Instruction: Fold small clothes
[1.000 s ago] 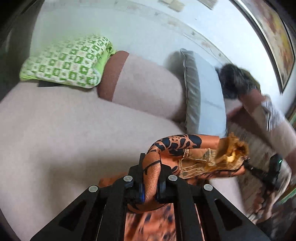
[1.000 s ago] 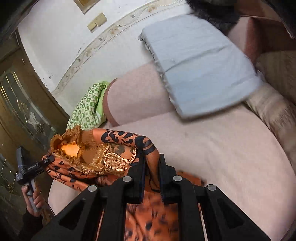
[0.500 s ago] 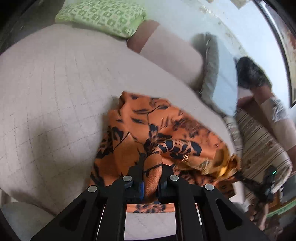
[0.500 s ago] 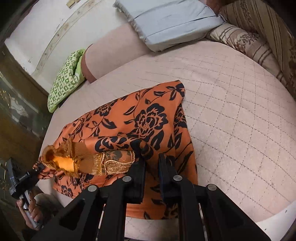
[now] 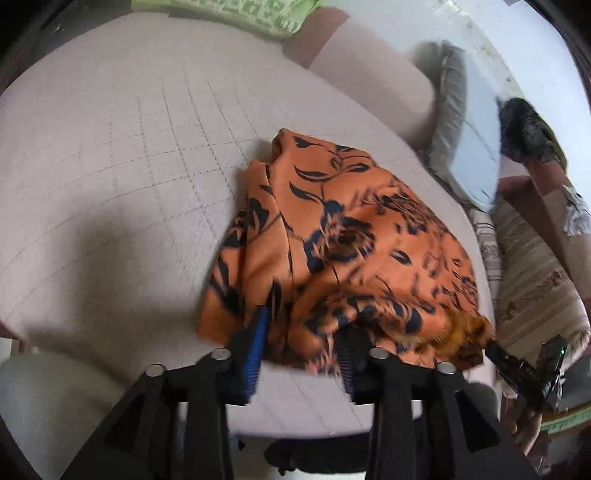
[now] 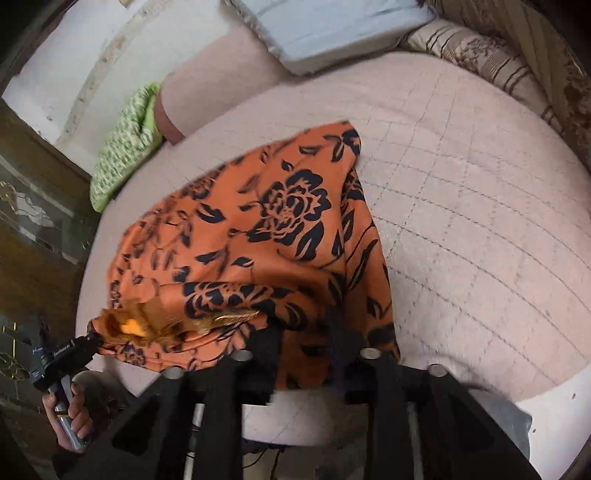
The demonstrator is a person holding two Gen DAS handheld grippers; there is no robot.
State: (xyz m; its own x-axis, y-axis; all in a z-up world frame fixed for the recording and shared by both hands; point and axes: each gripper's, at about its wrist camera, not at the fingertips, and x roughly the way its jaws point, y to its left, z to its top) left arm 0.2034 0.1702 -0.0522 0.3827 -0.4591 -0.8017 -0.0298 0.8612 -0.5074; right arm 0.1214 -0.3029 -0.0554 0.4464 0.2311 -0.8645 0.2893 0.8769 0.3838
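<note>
An orange garment with a dark flower print (image 5: 351, 240) (image 6: 277, 229) lies crumpled on the pale pink quilted bed (image 5: 129, 166) (image 6: 480, 221), close to its near edge. A gold-trimmed neckline (image 6: 147, 325) shows at the near left of the cloth. My left gripper (image 5: 301, 343) straddles the near hem; its jaws are opening, with loose cloth between them and not pinched. My right gripper (image 6: 304, 343) stands the same way at the other near corner, jaws opening over the hem. Each gripper shows in the other's view: the right gripper (image 5: 524, 369) and the left gripper (image 6: 66, 354).
A green patterned pillow (image 5: 236, 14) (image 6: 125, 147), a pink bolster (image 5: 369, 85) and a grey-blue pillow (image 5: 469, 147) (image 6: 325, 26) line the far side. A striped beige cushion (image 5: 535, 277) lies beside the bed, a wooden glazed door (image 6: 29, 221) on the other side.
Both grippers brought the lifted garment down onto the bed. Their jaws, shut on the cloth a moment ago, now stand apart and the cloth lies slack.
</note>
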